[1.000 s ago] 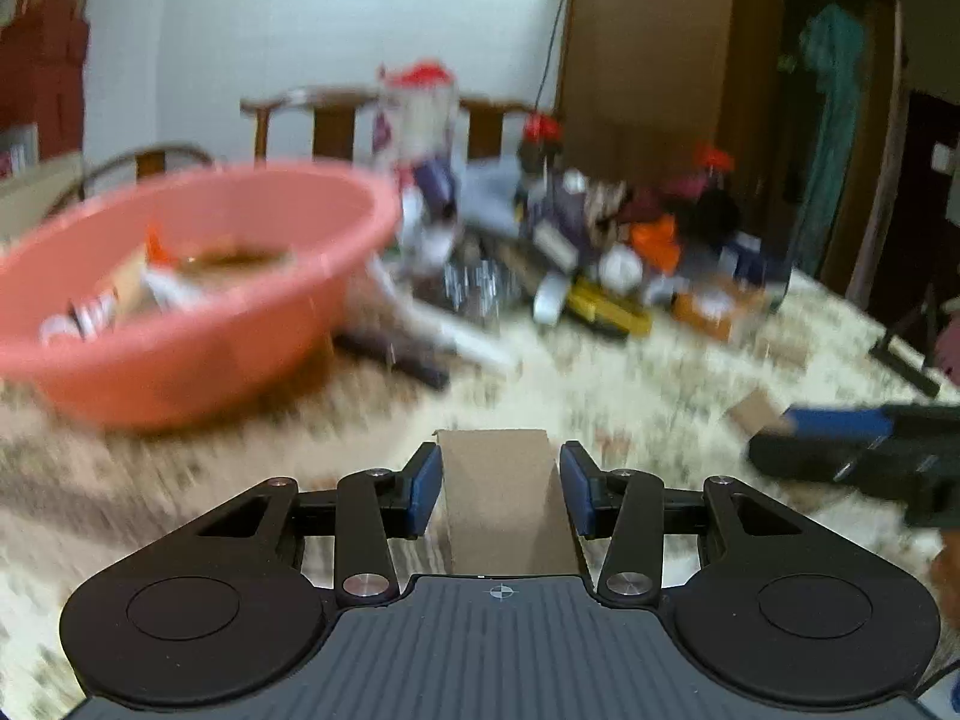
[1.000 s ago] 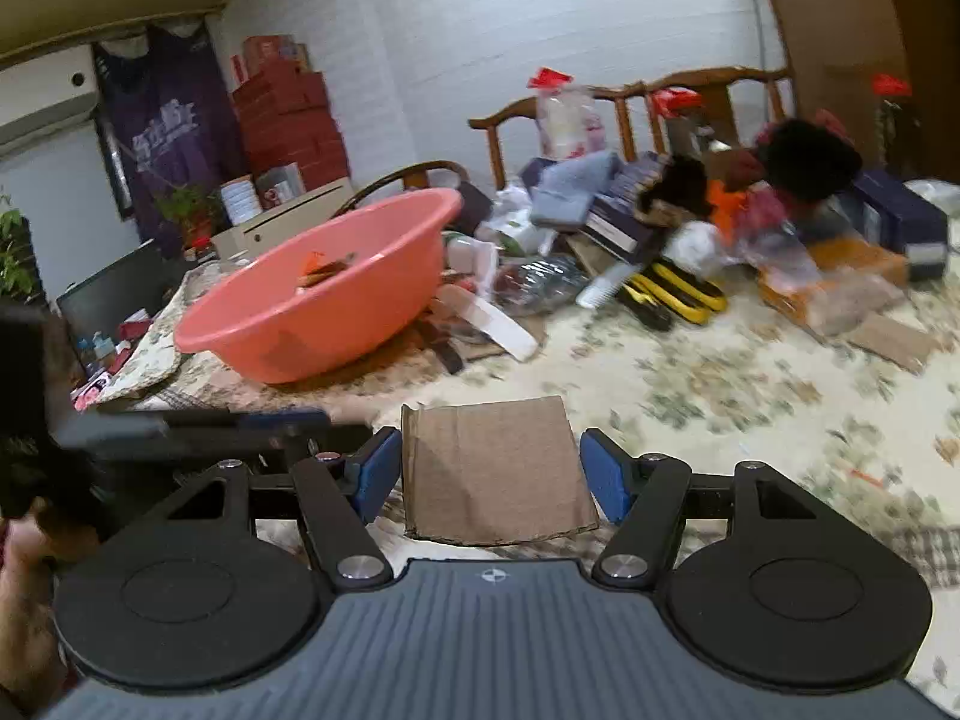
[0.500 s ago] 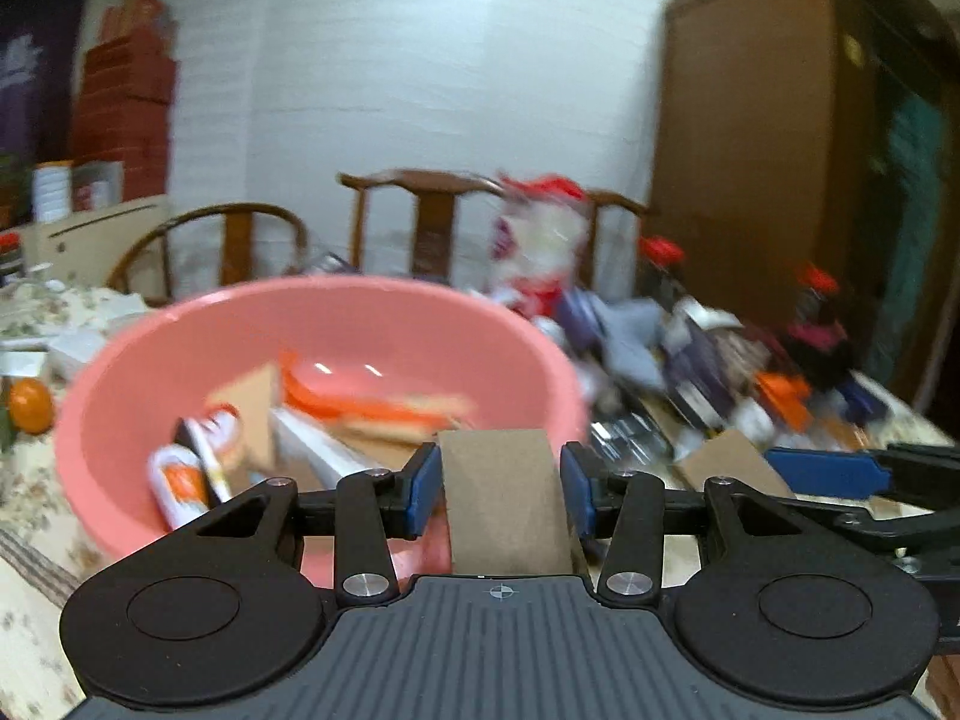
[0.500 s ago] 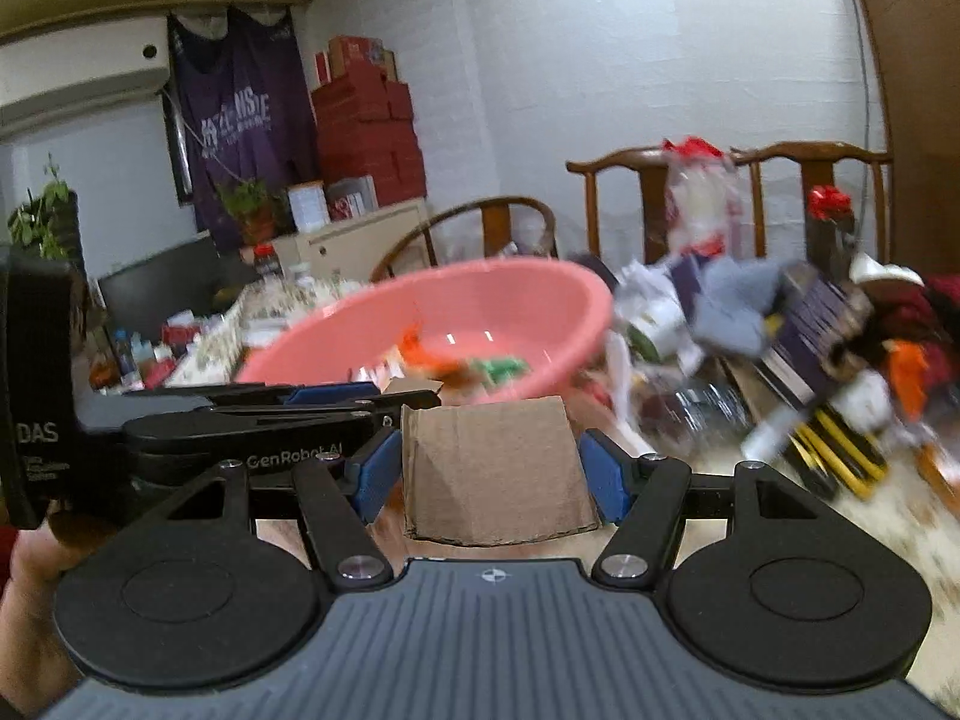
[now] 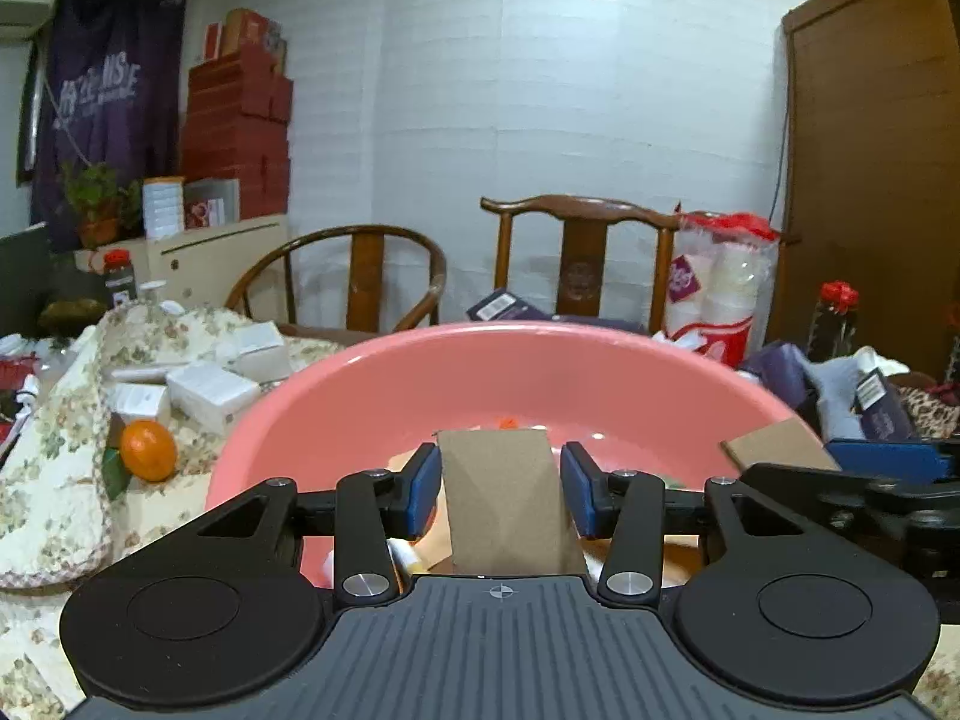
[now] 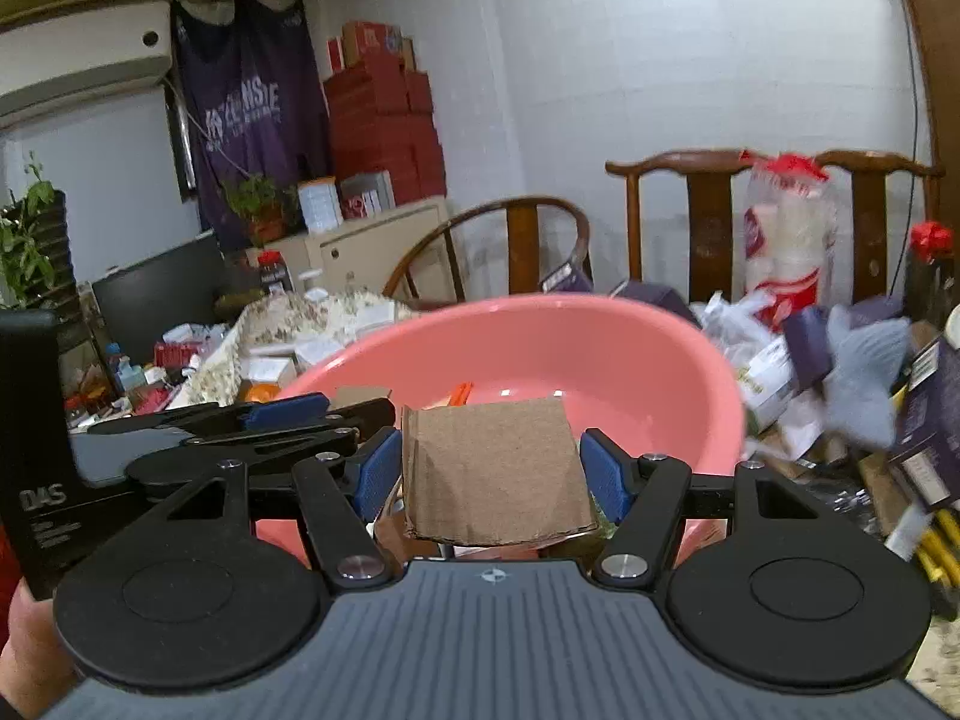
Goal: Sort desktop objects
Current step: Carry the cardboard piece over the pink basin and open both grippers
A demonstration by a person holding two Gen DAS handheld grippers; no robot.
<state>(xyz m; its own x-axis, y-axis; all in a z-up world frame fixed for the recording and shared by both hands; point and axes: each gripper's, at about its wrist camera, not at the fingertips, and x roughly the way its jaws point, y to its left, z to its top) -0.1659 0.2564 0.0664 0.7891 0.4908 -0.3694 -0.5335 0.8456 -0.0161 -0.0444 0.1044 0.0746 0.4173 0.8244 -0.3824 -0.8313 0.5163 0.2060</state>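
Here, each gripper carries a piece of brown cardboard over the pink basin. The left gripper (image 5: 498, 492) has a narrow cardboard piece (image 5: 507, 510) standing between its blue pads (image 5: 423, 489); the pads sit right at the card's edges, with a thin gap seeming to show on each side, so whether they truly clamp it cannot be told for sure. The right gripper (image 6: 491, 471) has a wider, ragged-edged cardboard square (image 6: 495, 468) between its own blue pads (image 6: 606, 474), which stand slightly off the card's sides, so its grip is likewise uncertain. Both cards hang above the near rim of the pink basin (image 5: 540, 360), which already holds some small items, among them something orange and more cardboard, too hidden to name fully. In the right wrist view the left gripper appears at the left, side by side with the right one, both pointing into the basin (image 6: 540, 336). The basin rests on a table with a floral cloth (image 5: 54, 480). To its left lie an orange (image 5: 147, 450) and several white boxes (image 5: 210, 393). To its right sits a heap of clutter, including a bag of paper cups (image 5: 720, 282) with a red top. Behind stand wooden chairs (image 5: 576, 252), a stack of red boxes (image 5: 237, 132) and a purple jersey (image 5: 102, 96) on the wall.
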